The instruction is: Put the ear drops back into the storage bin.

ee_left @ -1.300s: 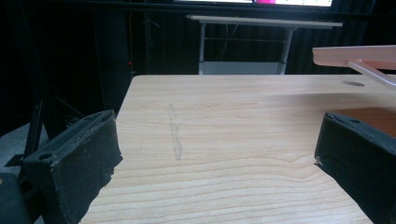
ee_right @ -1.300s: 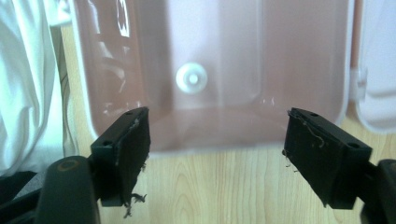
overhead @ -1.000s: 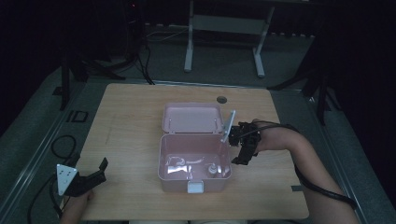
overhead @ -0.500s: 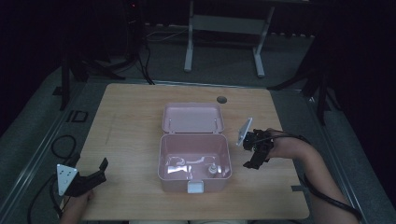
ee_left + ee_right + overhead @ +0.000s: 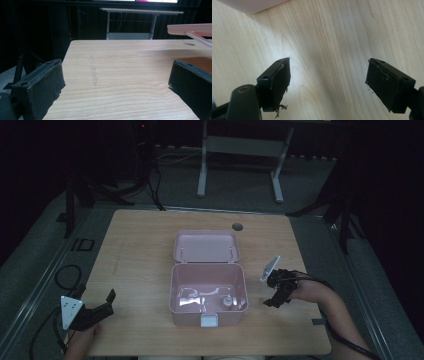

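— Pink box (image 5: 207, 290) first: where do we have it?

— We have it standing open near the middle of the table (image 5: 140, 245), its white latch (image 5: 209, 320) on the wall nearest us and its lid (image 5: 206, 246) thrown back flat on the far side. Small pale items lie inside it (image 5: 227, 302), too dim for us to name.

— And our grippers, taking the box as the mark?

— Nearest us, the left gripper (image 5: 102, 306) sits well to the left of the box, by the table's near edge, its jaws spread wide with nothing between them. In the left gripper view we see bare wood between the two black pads (image 5: 40, 87), and the box's raised lid edge (image 5: 190, 28) at the upper right.

— The right one?

— Our right gripper (image 5: 277, 295) hovers just to the right of the box, apart from its wall, and tilts down at the table. Its jaws also stand apart and hold nothing. In the right gripper view we look at wood grain between the pads (image 5: 278, 80), with a pink corner of the box (image 5: 252, 6) at the top left.

— Beyond the box?

— A round cable hole (image 5: 237, 226) lies past the lid, near the far edge.
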